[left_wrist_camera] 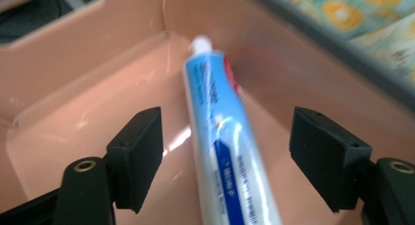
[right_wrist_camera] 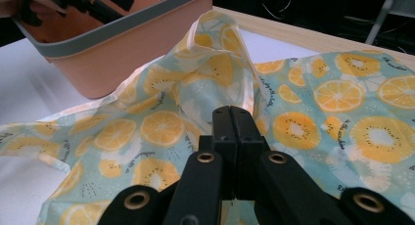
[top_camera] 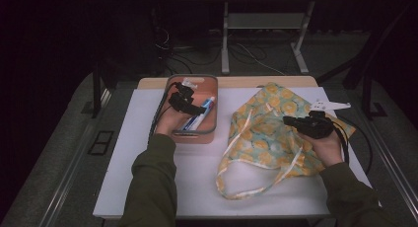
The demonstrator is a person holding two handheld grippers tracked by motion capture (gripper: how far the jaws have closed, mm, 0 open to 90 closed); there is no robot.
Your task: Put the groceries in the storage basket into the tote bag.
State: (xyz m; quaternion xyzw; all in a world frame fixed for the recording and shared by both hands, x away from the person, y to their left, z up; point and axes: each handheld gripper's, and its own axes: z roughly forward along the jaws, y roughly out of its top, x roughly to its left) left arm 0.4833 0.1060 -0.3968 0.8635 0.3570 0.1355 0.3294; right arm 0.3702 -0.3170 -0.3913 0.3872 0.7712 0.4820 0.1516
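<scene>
Toothpaste (left_wrist_camera: 222, 142) is lying in the pink bin (left_wrist_camera: 88, 88), right between the jaws of the left gripper (left_wrist_camera: 225, 159). The jaws are standing apart, not touching it. Next they need to squeeze the tube and lift it. The right gripper (right_wrist_camera: 234, 137) is pinching the fruit-print bag (right_wrist_camera: 161, 122) with its jaws closed tight. Writing on the tube is too blurry to read.
</scene>
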